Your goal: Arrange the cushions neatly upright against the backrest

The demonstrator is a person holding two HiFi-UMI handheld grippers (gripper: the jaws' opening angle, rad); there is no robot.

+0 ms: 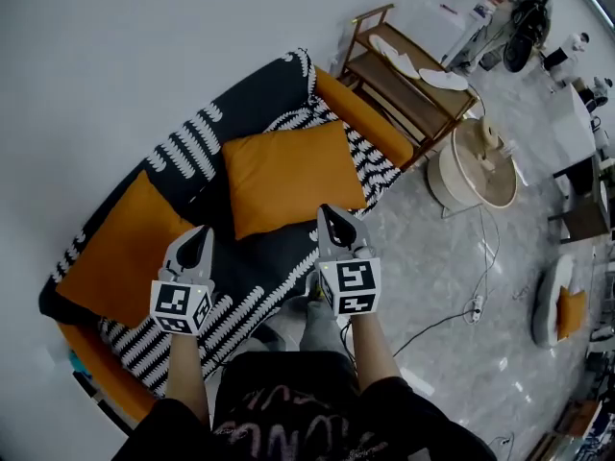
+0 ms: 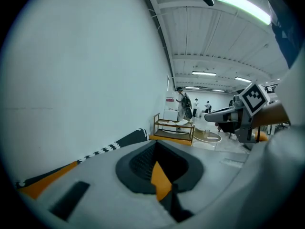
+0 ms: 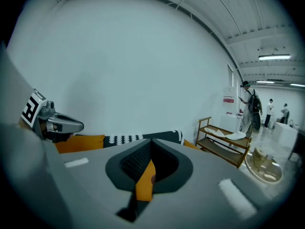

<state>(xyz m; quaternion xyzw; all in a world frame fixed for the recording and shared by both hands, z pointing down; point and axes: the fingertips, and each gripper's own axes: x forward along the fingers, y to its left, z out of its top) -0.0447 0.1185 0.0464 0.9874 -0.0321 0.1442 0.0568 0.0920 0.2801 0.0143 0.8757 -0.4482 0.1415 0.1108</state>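
Cushions, two and orange, are sitting on the patterned sofa (image 1: 252, 279). The middle cushion (image 1: 293, 176) is lying at a slant just beyond the right gripper (image 1: 336, 224). The left cushion (image 1: 120, 248) is resting just beside the left gripper (image 1: 197, 243), on its outer side. Both grippers are hovering over the sofa's front part and pointing toward the backrest (image 1: 259, 89). Whether either one is touching a cushion cannot be told.

Each gripper's jaws are standing pressed together with nothing clamped between them. Only a sliver of orange is showing past the slit in each gripper view.

A wooden rack (image 1: 404, 75) is standing at the sofa's far end. On the wall beyond it a red-and-white sign (image 3: 228, 99) is hanging, its print too small to read. The cubes on the grippers are showing black-and-white square markers, not words.
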